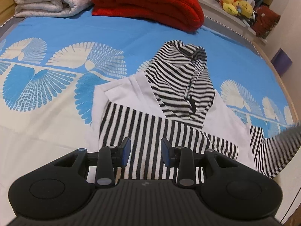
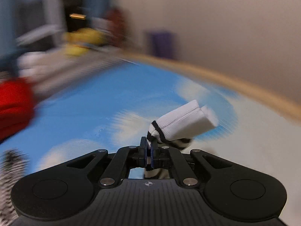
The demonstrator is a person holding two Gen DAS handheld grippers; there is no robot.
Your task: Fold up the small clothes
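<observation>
A small black-and-white striped hooded top (image 1: 169,101) with white panels lies on the blue and cream bedspread (image 1: 56,98). One sleeve is folded across its body. My left gripper (image 1: 145,153) is open and empty, just above the folded striped sleeve. The other sleeve (image 1: 278,150) is lifted and blurred at the right edge. In the right wrist view my right gripper (image 2: 149,151) is shut on that sleeve's white cuff (image 2: 180,124) and holds it above the bed; the view is motion-blurred.
A folded red blanket (image 1: 150,5) and a folded white blanket (image 1: 49,0) lie at the far end of the bed. Yellow soft toys (image 1: 237,4) sit on a shelf at the far right. The bed's wooden edge (image 2: 235,82) curves along the right.
</observation>
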